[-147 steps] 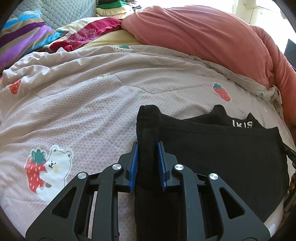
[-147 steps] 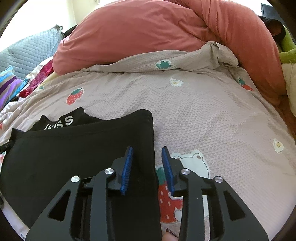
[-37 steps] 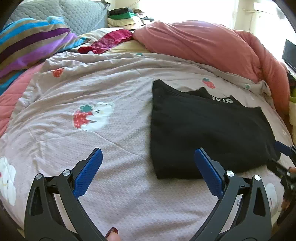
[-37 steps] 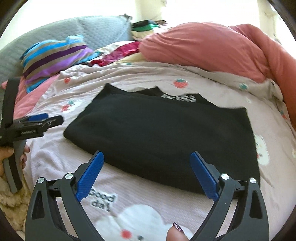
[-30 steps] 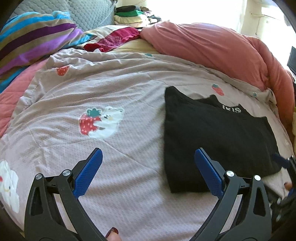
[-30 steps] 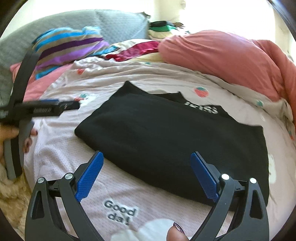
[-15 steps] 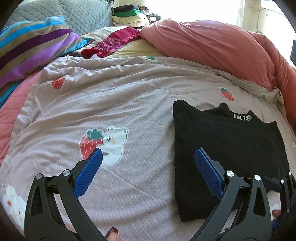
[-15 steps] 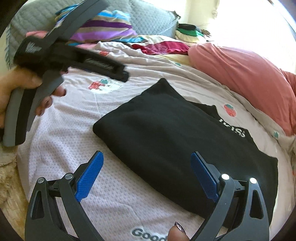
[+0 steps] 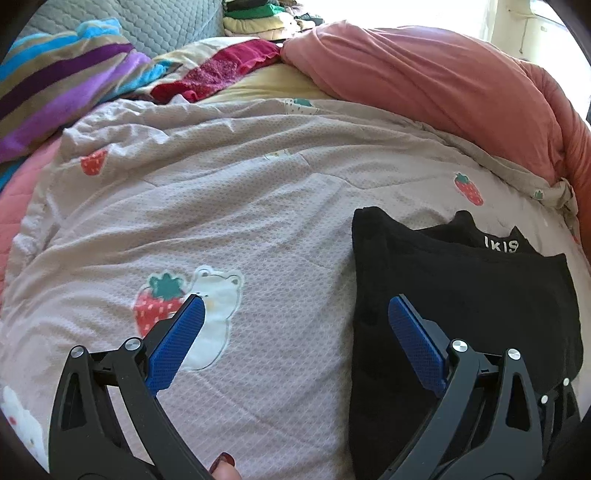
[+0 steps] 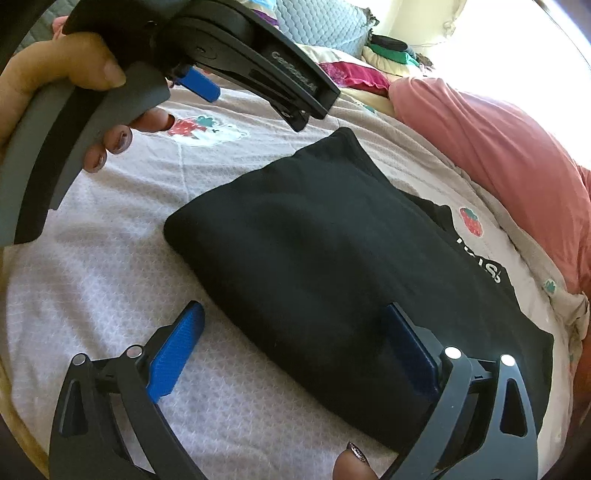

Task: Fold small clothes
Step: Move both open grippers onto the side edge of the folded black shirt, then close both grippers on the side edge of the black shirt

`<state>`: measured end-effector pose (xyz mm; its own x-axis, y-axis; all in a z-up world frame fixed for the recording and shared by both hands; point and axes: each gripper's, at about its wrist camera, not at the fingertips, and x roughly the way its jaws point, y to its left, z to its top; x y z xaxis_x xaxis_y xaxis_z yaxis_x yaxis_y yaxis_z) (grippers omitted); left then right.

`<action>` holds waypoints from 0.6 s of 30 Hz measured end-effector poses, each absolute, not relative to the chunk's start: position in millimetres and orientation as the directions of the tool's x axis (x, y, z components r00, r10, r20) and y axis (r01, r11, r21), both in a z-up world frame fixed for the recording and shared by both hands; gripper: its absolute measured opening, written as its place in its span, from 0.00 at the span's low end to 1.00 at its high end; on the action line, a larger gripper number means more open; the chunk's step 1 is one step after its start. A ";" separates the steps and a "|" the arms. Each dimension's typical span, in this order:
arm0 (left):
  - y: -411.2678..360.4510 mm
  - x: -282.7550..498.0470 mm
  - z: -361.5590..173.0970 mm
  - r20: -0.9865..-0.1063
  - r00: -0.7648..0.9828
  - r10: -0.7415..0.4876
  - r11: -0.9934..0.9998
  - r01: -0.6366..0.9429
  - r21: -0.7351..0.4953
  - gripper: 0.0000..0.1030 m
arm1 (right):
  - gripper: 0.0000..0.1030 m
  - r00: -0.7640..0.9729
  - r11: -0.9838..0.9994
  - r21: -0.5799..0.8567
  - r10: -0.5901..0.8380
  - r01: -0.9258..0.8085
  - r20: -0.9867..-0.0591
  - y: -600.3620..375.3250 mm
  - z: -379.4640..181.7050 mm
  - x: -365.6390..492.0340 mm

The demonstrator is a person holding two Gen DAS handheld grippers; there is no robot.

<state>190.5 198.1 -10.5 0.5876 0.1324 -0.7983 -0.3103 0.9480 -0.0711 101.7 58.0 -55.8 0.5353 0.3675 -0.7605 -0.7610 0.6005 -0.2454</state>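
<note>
A folded black garment (image 9: 461,295) with white lettering at its collar lies flat on the bedcover; it also shows in the right wrist view (image 10: 332,258). My left gripper (image 9: 295,325) is open and empty, over the garment's left edge, its right finger above the black cloth. My right gripper (image 10: 295,332) is open and empty, straddling the garment's near edge, its right finger over the cloth. The left gripper (image 10: 240,59), held in a hand, shows at the top left of the right wrist view.
The bedcover (image 9: 221,206) is grey-pink with strawberry and bear prints. A bulky salmon duvet (image 9: 424,85) lies behind the garment. A striped blanket (image 9: 55,85), red cloth (image 9: 229,66) and a stack of folded clothes (image 9: 258,14) sit at the back left.
Both grippers have moved in closer to the garment. The left gripper has shifted right toward its left edge; the right gripper has swung round to its near edge. Both stay open.
</note>
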 end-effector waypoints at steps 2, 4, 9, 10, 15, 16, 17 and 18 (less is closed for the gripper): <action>198.4 195.1 -13.7 -0.804 0.580 0.128 0.948 -0.310 -0.073 0.91 | 0.94 0.548 0.605 -0.260 0.358 -0.752 -0.756 61.6 -56.9 104.2; 199.2 199.8 -16.2 -0.809 0.575 0.125 0.947 -0.312 -0.076 0.91 | 0.95 0.560 0.610 -0.274 0.345 -0.744 -0.754 66.7 -58.7 108.6; 199.9 206.7 -21.8 -0.817 0.566 0.109 0.946 -0.312 -0.090 0.91 | 0.95 0.589 0.604 -0.314 0.330 -0.732 -0.738 76.6 -61.0 113.8; 199.3 207.5 -22.6 -0.818 0.565 0.110 0.946 -0.312 -0.088 0.91 | 0.95 0.597 0.602 -0.327 0.325 -0.729 -0.733 79.0 -61.3 114.2; 199.0 214.0 -27.2 -0.827 0.552 0.106 0.947 -0.310 -0.086 0.91 | 0.94 0.664 0.588 -0.408 0.319 -0.698 -0.676 85.9 -57.7 108.1; 198.4 214.8 -27.6 -0.828 0.551 0.107 0.948 -0.308 -0.083 0.91 | 0.93 0.671 0.588 -0.414 0.323 -0.695 -0.668 85.6 -56.7 107.5; 197.9 215.6 -27.9 -0.829 0.549 0.106 0.948 -0.306 -0.081 0.91 | 0.91 0.678 0.590 -0.417 0.329 -0.691 -0.657 84.3 -55.2 106.6; 197.4 216.6 -28.3 -0.830 0.547 0.104 0.949 -0.304 -0.082 0.91 | 0.79 0.680 0.596 -0.411 0.342 -0.690 -0.648 83.0 -53.8 106.5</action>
<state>216.6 197.4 -28.3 0.5475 0.1038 -0.8303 -0.3039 0.9492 -0.0817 106.5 83.0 -53.8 0.6805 0.3416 -0.6483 -0.6903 0.5956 -0.4108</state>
